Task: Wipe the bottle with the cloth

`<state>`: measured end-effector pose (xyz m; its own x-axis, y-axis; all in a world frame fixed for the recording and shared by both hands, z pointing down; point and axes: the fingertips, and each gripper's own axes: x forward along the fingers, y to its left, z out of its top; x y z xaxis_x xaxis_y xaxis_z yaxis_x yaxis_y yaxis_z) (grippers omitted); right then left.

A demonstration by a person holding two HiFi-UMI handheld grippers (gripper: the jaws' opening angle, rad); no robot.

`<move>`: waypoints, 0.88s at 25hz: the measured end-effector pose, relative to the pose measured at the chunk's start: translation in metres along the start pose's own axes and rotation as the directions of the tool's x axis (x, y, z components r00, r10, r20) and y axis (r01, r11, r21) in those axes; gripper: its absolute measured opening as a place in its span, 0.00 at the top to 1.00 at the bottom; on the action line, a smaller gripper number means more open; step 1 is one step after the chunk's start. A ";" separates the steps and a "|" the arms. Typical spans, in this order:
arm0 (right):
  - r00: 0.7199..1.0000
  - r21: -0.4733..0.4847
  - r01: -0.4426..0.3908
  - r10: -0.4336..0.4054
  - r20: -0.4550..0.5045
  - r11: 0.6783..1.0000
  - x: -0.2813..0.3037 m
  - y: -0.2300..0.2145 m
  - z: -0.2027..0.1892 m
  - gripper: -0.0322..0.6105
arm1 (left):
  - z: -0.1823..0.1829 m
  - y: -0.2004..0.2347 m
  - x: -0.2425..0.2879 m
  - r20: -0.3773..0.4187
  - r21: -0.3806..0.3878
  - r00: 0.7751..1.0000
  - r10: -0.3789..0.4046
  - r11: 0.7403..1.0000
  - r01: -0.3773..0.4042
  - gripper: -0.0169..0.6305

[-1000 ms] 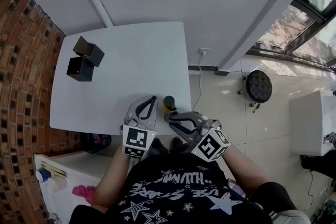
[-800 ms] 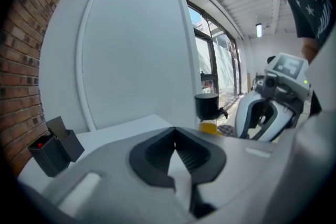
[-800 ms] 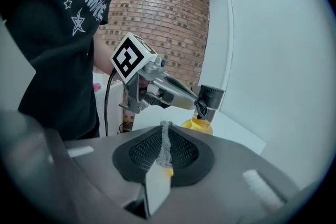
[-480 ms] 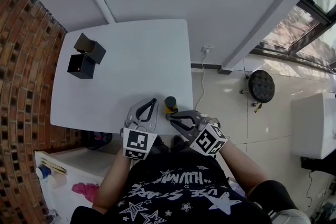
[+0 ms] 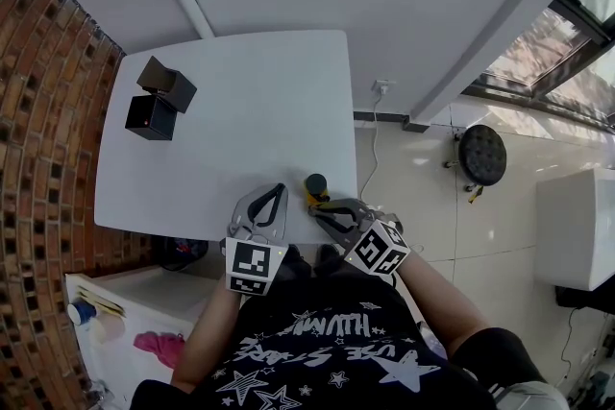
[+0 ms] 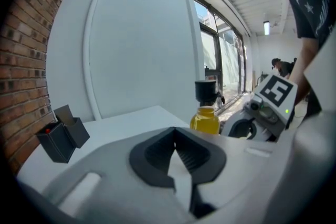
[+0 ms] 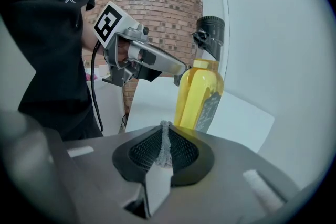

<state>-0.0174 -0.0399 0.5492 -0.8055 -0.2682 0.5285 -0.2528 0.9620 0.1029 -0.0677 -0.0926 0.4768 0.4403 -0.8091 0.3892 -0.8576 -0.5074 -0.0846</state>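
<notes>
Lowering right tongs [image 5: 319, 211], cloth [image 7: 165, 145] pinched, beside bottle [image 7: 198, 93]

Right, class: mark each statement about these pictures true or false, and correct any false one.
1. The bottle holds yellow liquid. True.
2. The bottle lies on its side. False: it stands upright on the table.
3. The left tool grips the bottle. False: its jaws are shut on nothing.
4. The right tool pinches a grey cloth. True.
5. Black boxes sit on the table, apart from the bottle. True.
</notes>
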 end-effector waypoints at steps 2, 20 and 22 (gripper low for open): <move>1.000 0.006 0.006 -0.006 -0.016 1.000 0.001 0.000 -0.006 0.89 | -0.001 0.001 0.000 -0.004 -0.001 1.000 0.001 1.000 -0.001 0.97; 0.833 0.875 0.047 -0.502 0.232 0.481 -0.106 -0.102 0.044 0.89 | -0.013 -0.010 -0.006 -0.015 -0.039 1.000 0.010 0.999 -0.011 0.97; 0.829 0.912 -0.001 -0.510 0.231 0.411 -0.100 -0.103 0.042 0.89 | -0.013 -0.013 -0.006 -0.011 -0.040 1.000 0.007 0.999 -0.008 0.97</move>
<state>0.0663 -0.1144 0.4506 -0.6622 -0.7246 0.1909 -0.5917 0.3494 -0.7265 -0.0625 -0.0780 0.4872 0.4312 -0.8095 0.3984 -0.8708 -0.4890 -0.0510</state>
